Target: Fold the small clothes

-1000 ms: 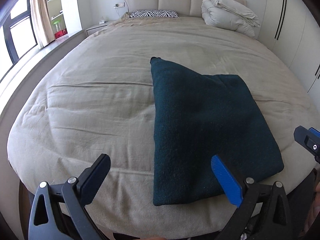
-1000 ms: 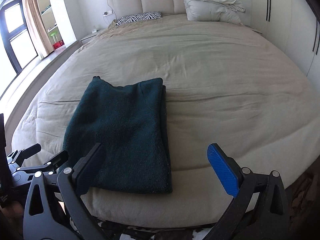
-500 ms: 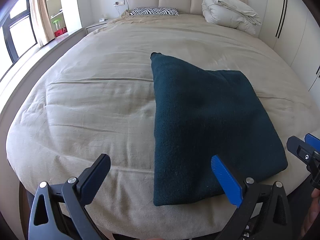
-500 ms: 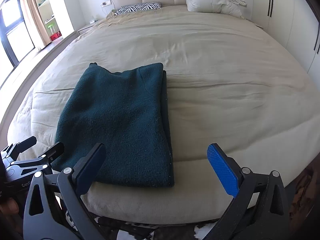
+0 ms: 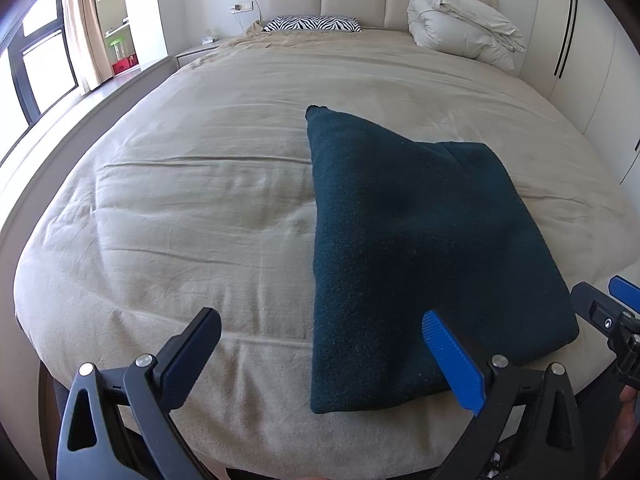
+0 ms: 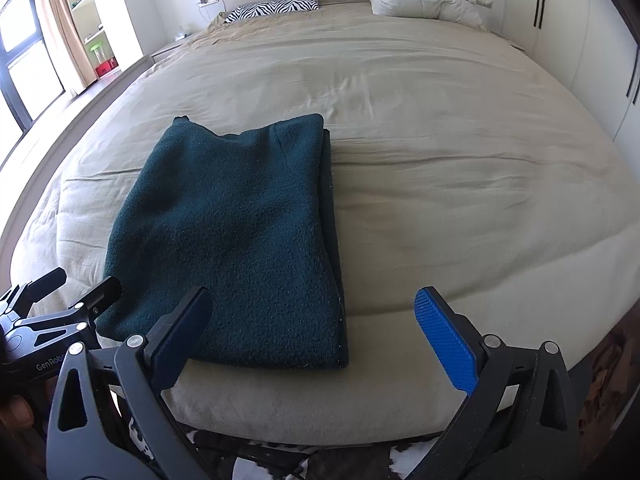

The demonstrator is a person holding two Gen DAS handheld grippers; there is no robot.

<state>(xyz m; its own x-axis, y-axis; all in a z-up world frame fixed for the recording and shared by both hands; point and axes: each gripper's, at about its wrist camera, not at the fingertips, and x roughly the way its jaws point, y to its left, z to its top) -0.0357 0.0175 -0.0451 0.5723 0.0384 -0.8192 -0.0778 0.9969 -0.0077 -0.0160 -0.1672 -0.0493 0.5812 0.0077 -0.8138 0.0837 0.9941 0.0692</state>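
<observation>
A dark teal knitted garment (image 5: pixel 416 248) lies folded flat near the foot of the beige bed (image 5: pixel 180 208); it also shows in the right wrist view (image 6: pixel 236 240). My left gripper (image 5: pixel 320 356) is open and empty, held over the bed's near edge by the garment's front left corner. My right gripper (image 6: pixel 312 332) is open and empty, over the garment's front right corner. Each gripper shows at the edge of the other's view: the right gripper (image 5: pixel 608 320) and the left gripper (image 6: pixel 60 300).
A zebra-print pillow (image 5: pixel 312 24) and a bundled white duvet (image 5: pixel 460 32) lie by the headboard. White wardrobes (image 5: pixel 580 40) stand on the right. A window and shelves (image 5: pixel 112 28) are on the left. A patterned rug (image 6: pixel 360 460) lies below the bed's foot.
Both grippers have moved a little forward and lower toward the garment's near edge. The garment has not moved. Both stay open.
</observation>
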